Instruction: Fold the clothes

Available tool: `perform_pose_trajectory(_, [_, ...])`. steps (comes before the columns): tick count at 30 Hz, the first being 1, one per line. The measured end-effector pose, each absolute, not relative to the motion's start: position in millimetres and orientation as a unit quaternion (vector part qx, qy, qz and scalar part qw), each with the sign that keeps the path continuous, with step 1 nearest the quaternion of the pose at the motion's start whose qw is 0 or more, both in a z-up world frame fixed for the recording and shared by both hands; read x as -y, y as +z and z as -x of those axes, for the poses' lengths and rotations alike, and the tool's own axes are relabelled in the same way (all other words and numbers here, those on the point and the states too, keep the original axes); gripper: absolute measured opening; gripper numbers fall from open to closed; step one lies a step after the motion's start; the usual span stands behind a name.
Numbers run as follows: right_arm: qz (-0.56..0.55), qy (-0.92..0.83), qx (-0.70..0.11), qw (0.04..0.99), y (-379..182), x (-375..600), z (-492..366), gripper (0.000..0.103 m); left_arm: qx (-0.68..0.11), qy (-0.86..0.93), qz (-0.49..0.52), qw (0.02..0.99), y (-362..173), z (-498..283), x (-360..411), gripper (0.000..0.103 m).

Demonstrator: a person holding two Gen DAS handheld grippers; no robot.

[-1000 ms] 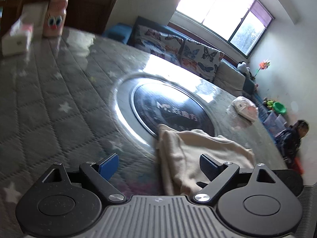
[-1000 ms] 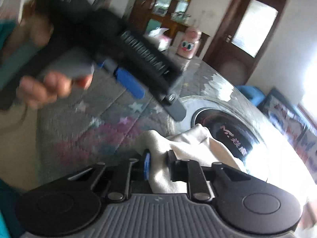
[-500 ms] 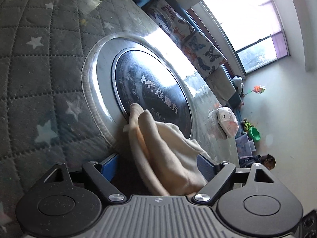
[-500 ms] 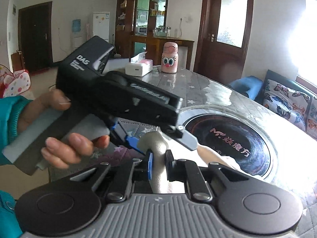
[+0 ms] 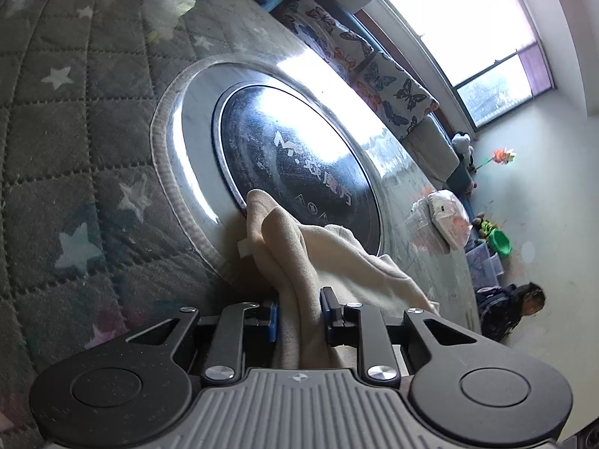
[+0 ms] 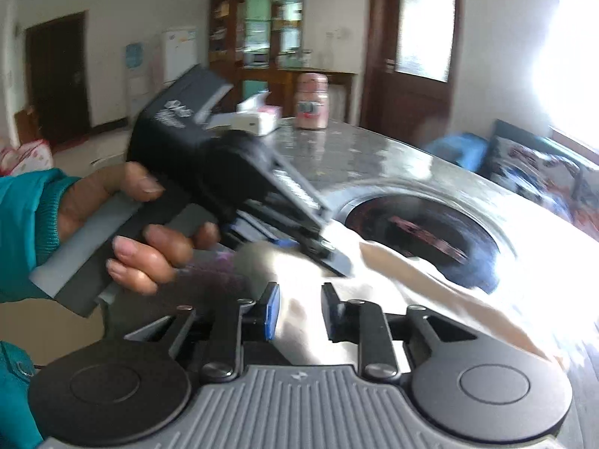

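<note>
A cream garment (image 5: 318,258) lies bunched at the near rim of the round black cooktop (image 5: 299,164) set in the quilted table. My left gripper (image 5: 298,316) is shut on a thick fold of the garment, which rises between its pads. In the blurred right wrist view, my right gripper (image 6: 297,312) has its fingers slightly apart around the cream garment (image 6: 423,284); whether it pinches it is unclear. The left gripper also shows there (image 6: 322,247), held in a hand just ahead.
Grey quilted star-pattern cover (image 5: 75,149) over the table. White plastic bag (image 5: 449,217) at the far table edge. Pink bottle (image 6: 312,101) and tissue box (image 6: 258,116) at the far end. Butterfly cushions (image 5: 374,71) and a child (image 5: 524,303) beyond the table.
My left gripper has closed from wide open onto the garment fold. My right gripper's fingers have parted from a tight pinch, and the right view has swung and blurred.
</note>
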State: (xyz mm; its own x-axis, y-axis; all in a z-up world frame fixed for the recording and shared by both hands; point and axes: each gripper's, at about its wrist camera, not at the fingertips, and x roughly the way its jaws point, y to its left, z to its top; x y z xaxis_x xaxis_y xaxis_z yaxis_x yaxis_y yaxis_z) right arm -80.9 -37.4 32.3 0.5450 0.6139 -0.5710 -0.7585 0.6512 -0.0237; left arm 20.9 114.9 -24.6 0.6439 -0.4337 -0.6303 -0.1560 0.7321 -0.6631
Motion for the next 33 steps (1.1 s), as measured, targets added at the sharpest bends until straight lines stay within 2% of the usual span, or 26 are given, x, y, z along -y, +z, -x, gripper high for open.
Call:
perform_pose_trajectory(4, [0.08, 0.326, -0.286, 0.898, 32, 81, 69, 0.039, -0.411, -0.082, 0.335, 0.844, -23, -20, -110, 0.024])
perform_pose_trajectory(7, [0.045, 0.281, -0.292, 0.913, 26, 111, 54, 0.052, -0.41, -0.083, 0.326, 0.848, -22, -19, -108, 0.025])
perform_pose_trajectory(11, [0.001, 0.222, -0.297, 0.929, 17, 151, 34, 0.06, -0.411, -0.088, 0.31, 0.853, -20, -20, -104, 0.027])
perform_pose_trajectory(13, [-0.018, 0.205, -0.304, 0.93, 13, 163, 21, 0.06, -0.408, -0.093, 0.298, 0.858, -18, -20, -101, 0.032])
perform_pose_trajectory(18, [-0.055, 0.179, -0.323, 0.928, 2, 183, -9, 0.061, -0.39, -0.108, 0.247, 0.88, -12, -16, -82, 0.058])
perform_pose_trajectory(22, [-0.082, 0.177, -0.342, 0.919, -12, 187, -28, 0.061, -0.385, -0.112, 0.195, 0.895, -9, -14, -67, 0.066])
perform_pose_trajectory(25, [-0.092, 0.178, -0.342, 0.918, -18, 186, -34, 0.056, -0.388, -0.112, 0.192, 0.895, -9, -15, -66, 0.065])
perform_pose_trajectory(28, [-0.098, 0.18, -0.344, 0.916, -17, 186, -36, 0.04, -0.392, -0.115, 0.199, 0.891, -9, -17, -71, 0.061])
perform_pose_trajectory(30, [-0.101, 0.179, -0.346, 0.916, -17, 186, -35, 0.025, -0.393, -0.107, 0.195, 0.892, -9, -17, -72, 0.049])
perform_pose_trajectory(31, [-0.103, 0.18, -0.345, 0.915, -16, 186, -34, 0.022, -0.394, -0.104, 0.194, 0.892, -10, -17, -73, 0.046])
perform_pose_trajectory(32, [-0.105, 0.181, -0.344, 0.915, -15, 186, -33, 0.015, -0.396, -0.1, 0.194, 0.892, -10, -17, -75, 0.036])
perform_pose_trajectory(33, [-0.107, 0.182, -0.343, 0.915, -15, 185, -32, 0.013, -0.398, -0.098, 0.196, 0.891, -10, -18, -78, 0.031])
